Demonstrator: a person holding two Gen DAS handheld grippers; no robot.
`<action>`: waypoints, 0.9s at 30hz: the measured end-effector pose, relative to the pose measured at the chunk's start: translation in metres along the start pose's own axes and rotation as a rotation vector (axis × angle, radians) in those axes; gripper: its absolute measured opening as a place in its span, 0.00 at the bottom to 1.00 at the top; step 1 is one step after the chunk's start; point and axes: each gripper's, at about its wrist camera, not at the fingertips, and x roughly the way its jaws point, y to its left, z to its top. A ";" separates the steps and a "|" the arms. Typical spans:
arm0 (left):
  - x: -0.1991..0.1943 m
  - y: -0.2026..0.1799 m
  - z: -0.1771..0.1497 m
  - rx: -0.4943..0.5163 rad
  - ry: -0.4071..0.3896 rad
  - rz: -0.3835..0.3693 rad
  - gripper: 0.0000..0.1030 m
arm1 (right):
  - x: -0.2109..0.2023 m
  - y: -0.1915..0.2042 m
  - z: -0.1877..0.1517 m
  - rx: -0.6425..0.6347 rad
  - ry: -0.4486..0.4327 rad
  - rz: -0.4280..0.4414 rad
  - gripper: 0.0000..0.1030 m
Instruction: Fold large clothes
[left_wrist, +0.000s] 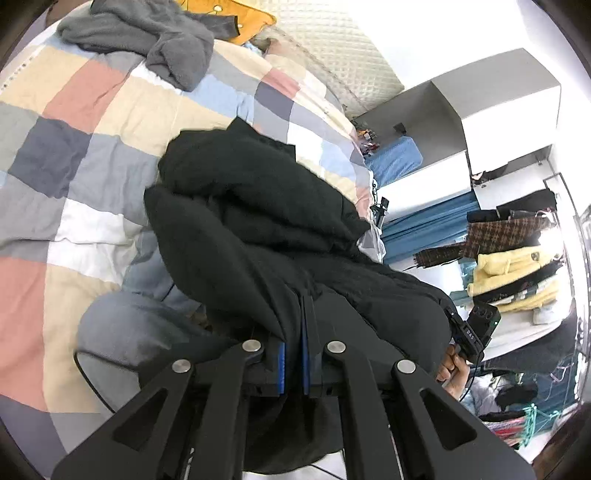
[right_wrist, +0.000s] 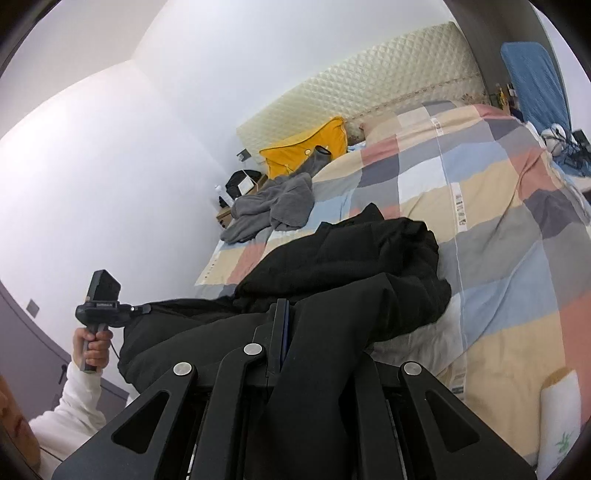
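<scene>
A large black garment (left_wrist: 251, 206) lies bunched on the checked bed cover (left_wrist: 92, 122), its near edge lifted off the bed. My left gripper (left_wrist: 295, 306) is shut on a fold of that edge. In the right wrist view the same black garment (right_wrist: 351, 266) drapes over my right gripper (right_wrist: 286, 314), which is shut on its edge; the cloth hides the right finger. The other gripper unit (right_wrist: 99, 306) shows at the left, held in a hand, with the garment stretched between the two.
A grey fleece garment (left_wrist: 147, 33) and a yellow pillow (right_wrist: 306, 147) lie near the quilted headboard (right_wrist: 369, 88). A rack of hanging clothes (left_wrist: 517, 258) and a blue board (left_wrist: 395, 162) stand beside the bed. A white wall (right_wrist: 110, 147) is on the far side.
</scene>
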 end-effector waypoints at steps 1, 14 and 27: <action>0.002 0.000 0.000 -0.004 0.003 0.006 0.05 | 0.005 -0.003 0.001 0.008 0.000 0.000 0.06; -0.007 0.010 0.062 -0.082 -0.113 0.019 0.05 | 0.055 -0.068 0.073 0.244 -0.062 -0.012 0.06; 0.049 0.027 0.162 -0.175 -0.261 0.122 0.04 | 0.156 -0.122 0.155 0.376 -0.027 -0.167 0.06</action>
